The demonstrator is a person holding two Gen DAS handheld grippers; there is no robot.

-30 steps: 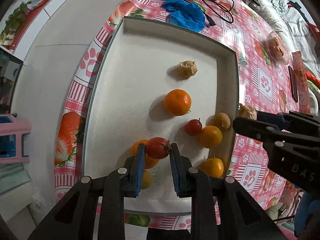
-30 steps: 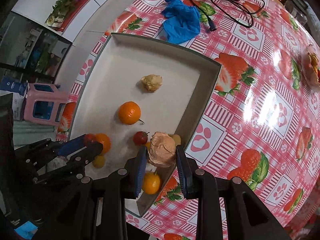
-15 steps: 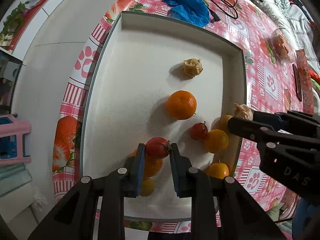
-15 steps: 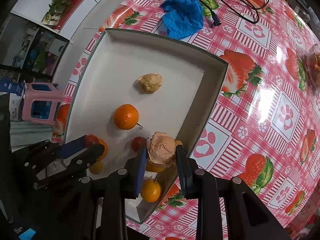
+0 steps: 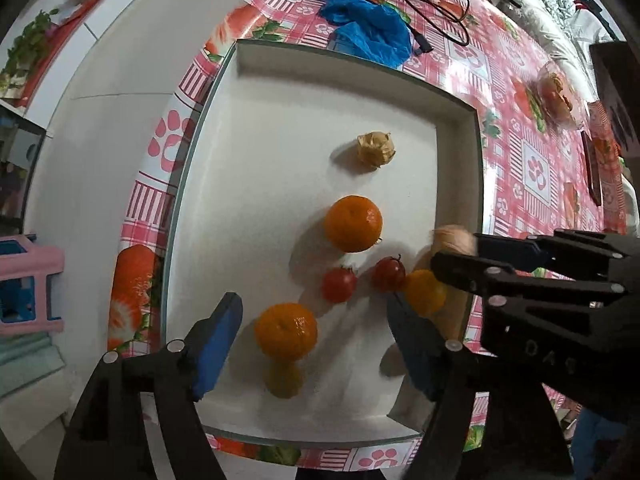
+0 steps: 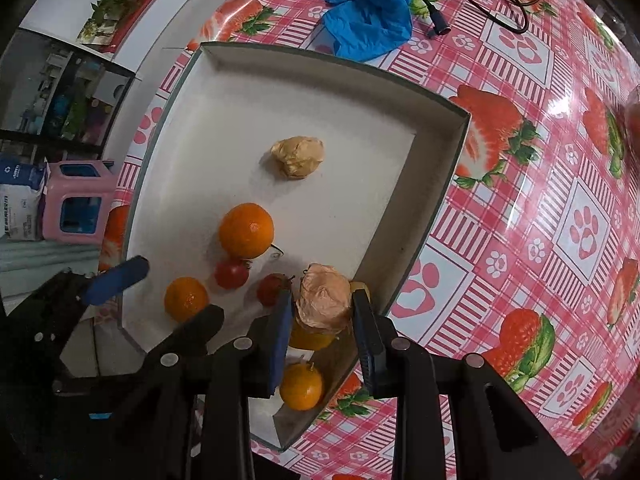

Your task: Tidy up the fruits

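Right claw (image 6: 322,312) grips husked fruit (image 6: 324,300) (likely physalis)

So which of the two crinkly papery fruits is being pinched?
The pinkish husked fruit by the tray's right wall, clamped in the right hand-held gripper. The yellower one lies free mid-tray.

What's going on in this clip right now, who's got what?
A person with two handheld grippers is sorting fruit in a white tray. The right gripper is shut on a papery husked fruit above the tray's right edge. The left gripper is open with nothing between its fingers, over a mandarin. A small red tomato sits just beyond it on the tray floor.
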